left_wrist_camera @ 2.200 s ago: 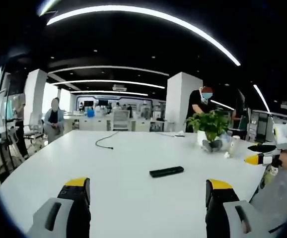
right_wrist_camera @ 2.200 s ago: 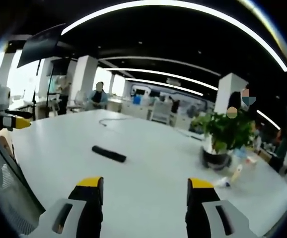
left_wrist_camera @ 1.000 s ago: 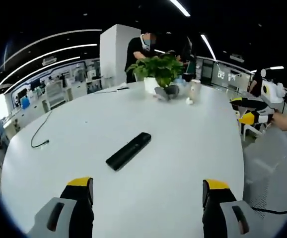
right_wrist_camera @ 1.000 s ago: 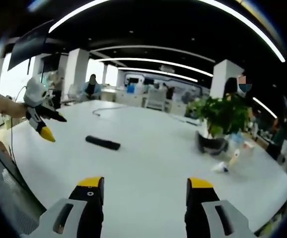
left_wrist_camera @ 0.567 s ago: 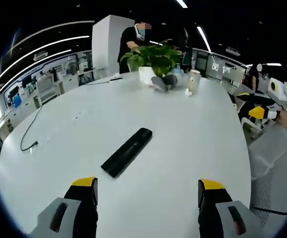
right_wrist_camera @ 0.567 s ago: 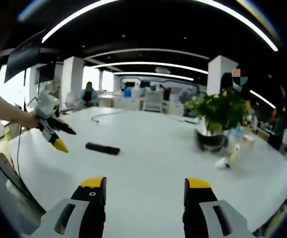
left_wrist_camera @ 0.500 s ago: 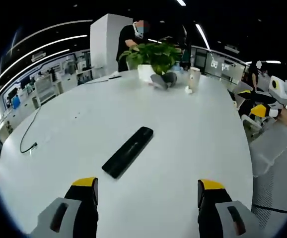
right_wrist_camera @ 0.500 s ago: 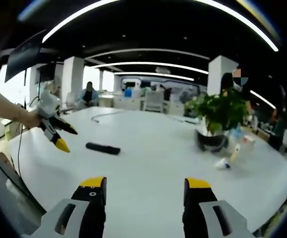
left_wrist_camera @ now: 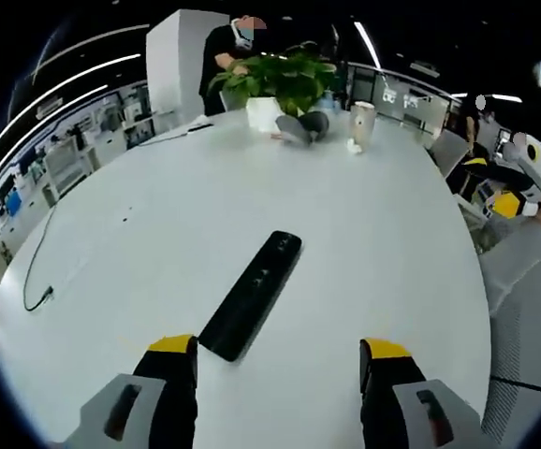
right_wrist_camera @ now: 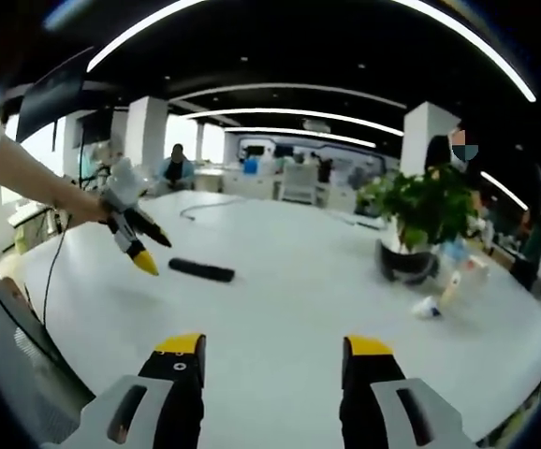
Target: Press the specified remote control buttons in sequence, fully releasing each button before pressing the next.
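Note:
A long black remote control (left_wrist_camera: 253, 294) lies flat on the white table (left_wrist_camera: 158, 215), just ahead of my left gripper (left_wrist_camera: 280, 360), whose yellow-tipped jaws stand wide apart with nothing between them. In the right gripper view the same remote (right_wrist_camera: 201, 270) lies at mid-left, and the left gripper (right_wrist_camera: 139, 246) hangs over its near-left end, held by a person's arm. My right gripper (right_wrist_camera: 275, 360) is open above the near table, far from the remote. The right gripper (left_wrist_camera: 519, 182) appears at the right edge of the left gripper view.
A potted green plant (left_wrist_camera: 285, 84) and a pale cup (left_wrist_camera: 361, 122) stand at the table's far side. The plant (right_wrist_camera: 425, 224) and small bottles (right_wrist_camera: 444, 295) sit to the right. A black cable (left_wrist_camera: 36, 271) trails at the left. People stand and sit beyond the table.
My left gripper has moved in over the table toward the remote, which now lies close before its jaws. The right gripper has stayed about where it was.

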Action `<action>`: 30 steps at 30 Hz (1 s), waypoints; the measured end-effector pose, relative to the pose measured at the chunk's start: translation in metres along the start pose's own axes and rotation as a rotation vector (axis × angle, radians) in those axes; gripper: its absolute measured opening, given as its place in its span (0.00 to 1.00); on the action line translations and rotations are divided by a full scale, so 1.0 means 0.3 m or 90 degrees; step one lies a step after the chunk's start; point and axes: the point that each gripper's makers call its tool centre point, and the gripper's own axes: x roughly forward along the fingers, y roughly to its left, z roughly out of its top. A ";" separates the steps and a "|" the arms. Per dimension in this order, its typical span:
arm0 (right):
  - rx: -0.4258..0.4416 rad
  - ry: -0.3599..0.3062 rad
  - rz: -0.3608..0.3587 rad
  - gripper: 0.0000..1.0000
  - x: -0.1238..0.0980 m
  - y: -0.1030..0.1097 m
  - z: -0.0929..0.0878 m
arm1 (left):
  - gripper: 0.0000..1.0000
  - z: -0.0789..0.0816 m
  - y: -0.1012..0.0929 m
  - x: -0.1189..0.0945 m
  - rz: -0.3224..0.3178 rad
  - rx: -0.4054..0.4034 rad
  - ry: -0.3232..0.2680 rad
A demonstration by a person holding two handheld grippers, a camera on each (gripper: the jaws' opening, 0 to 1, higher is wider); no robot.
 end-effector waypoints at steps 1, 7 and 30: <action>0.000 0.002 0.000 0.56 0.001 -0.001 -0.001 | 0.61 0.001 0.000 0.002 -0.004 -0.004 0.000; -0.001 0.016 0.000 0.53 0.002 -0.003 -0.015 | 0.61 -0.009 0.046 0.040 0.003 -0.017 0.027; -0.025 0.063 0.006 0.51 0.009 0.006 -0.055 | 0.42 -0.002 0.073 0.142 -0.016 0.123 0.113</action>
